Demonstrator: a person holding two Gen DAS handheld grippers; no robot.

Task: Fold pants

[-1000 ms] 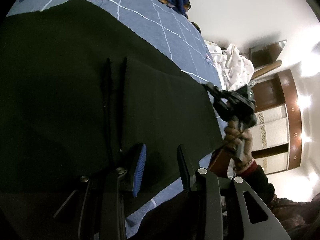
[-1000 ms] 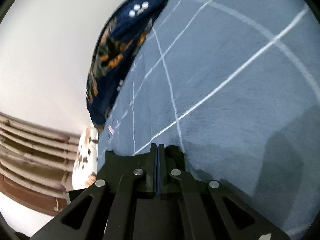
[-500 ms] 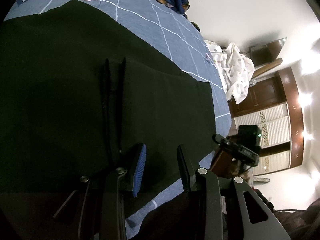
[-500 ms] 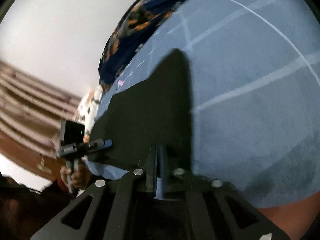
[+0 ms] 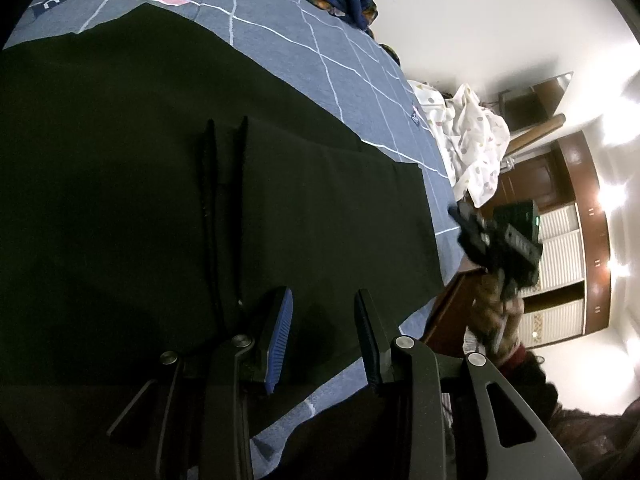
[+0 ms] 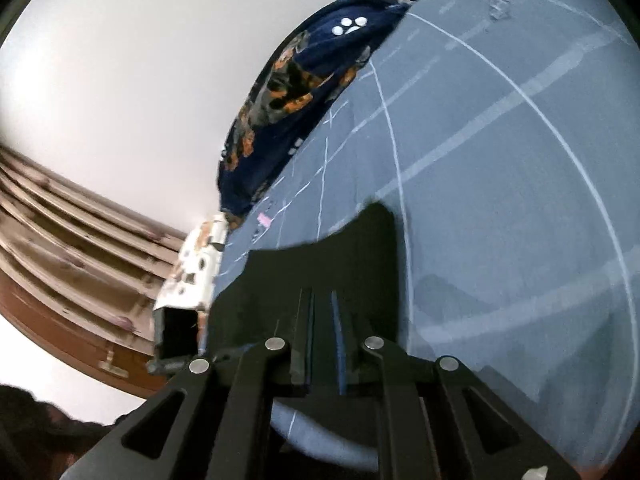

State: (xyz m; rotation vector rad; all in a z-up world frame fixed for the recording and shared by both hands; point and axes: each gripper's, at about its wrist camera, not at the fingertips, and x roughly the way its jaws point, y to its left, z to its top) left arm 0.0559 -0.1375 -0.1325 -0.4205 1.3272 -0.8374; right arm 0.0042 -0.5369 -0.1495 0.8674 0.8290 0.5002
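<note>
The black pants [image 5: 200, 184] were spread flat over the blue grid-lined bedsheet [image 5: 360, 80], filling most of my left wrist view from about 9 o'clock through the center, with the two drawstrings [image 5: 224, 200] lying straight down the middle. My left gripper [image 5: 324, 328] hung just over the hem edge at 6 o'clock, jaws partly apart, nothing pinched between the pads as far as I could see. Off at 3 o'clock the right gripper [image 5: 496, 240] was up off the bed in a hand [image 5: 494, 312]. From its own camera, the right gripper [image 6: 322, 320] had its jaws just cracking open with a narrow gap, a corner of the pants [image 6: 320, 264] right in front, nothing clamped. Navy patterned blanket [image 6: 296, 92] sat at 12 o'clock, white dotted cloth [image 5: 472, 140] around 2.
</note>
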